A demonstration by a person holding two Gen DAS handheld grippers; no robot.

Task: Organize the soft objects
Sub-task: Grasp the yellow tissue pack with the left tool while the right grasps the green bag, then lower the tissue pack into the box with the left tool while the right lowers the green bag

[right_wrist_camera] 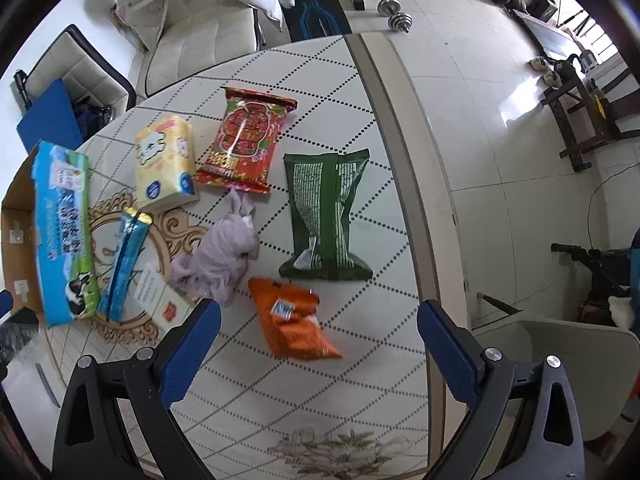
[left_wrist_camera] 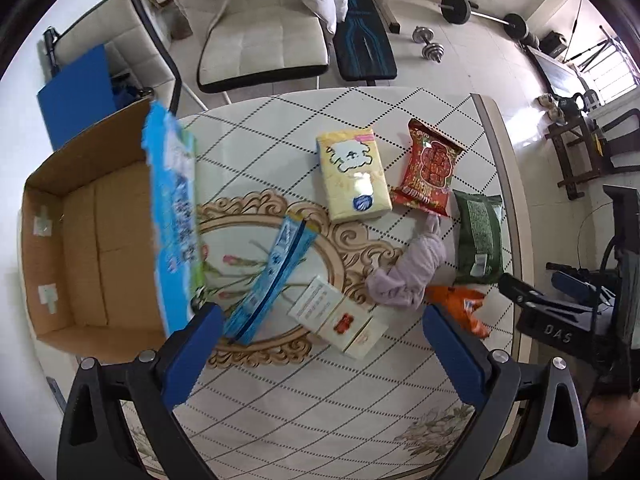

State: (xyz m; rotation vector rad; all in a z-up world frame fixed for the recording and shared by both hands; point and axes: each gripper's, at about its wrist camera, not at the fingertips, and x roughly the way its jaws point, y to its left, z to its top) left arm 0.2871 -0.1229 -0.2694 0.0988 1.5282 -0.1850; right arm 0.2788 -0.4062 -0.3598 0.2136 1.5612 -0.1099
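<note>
A blue and green soft pack (left_wrist_camera: pixel 174 216) is blurred at the edge of an open cardboard box (left_wrist_camera: pixel 80 248), beside my open left gripper (left_wrist_camera: pixel 320 344); it also shows in the right wrist view (right_wrist_camera: pixel 64 232). On the table lie a yellow tissue pack (left_wrist_camera: pixel 354 172), a red snack bag (left_wrist_camera: pixel 430 168), a green bag (left_wrist_camera: pixel 478 236), a lilac cloth (left_wrist_camera: pixel 408 272), an orange bag (right_wrist_camera: pixel 292 320), a thin blue pack (left_wrist_camera: pixel 272 280) and a white carton (left_wrist_camera: pixel 340 316). My right gripper (right_wrist_camera: pixel 320 344) is open and empty above the orange bag.
The round table (left_wrist_camera: pixel 320 400) has a patterned cloth. White chairs (left_wrist_camera: pixel 260 40) stand behind it. A weight bench (left_wrist_camera: pixel 360 40) and dumbbells (left_wrist_camera: pixel 430 44) are on the tiled floor. The table's edge (right_wrist_camera: pixel 404 160) runs at the right.
</note>
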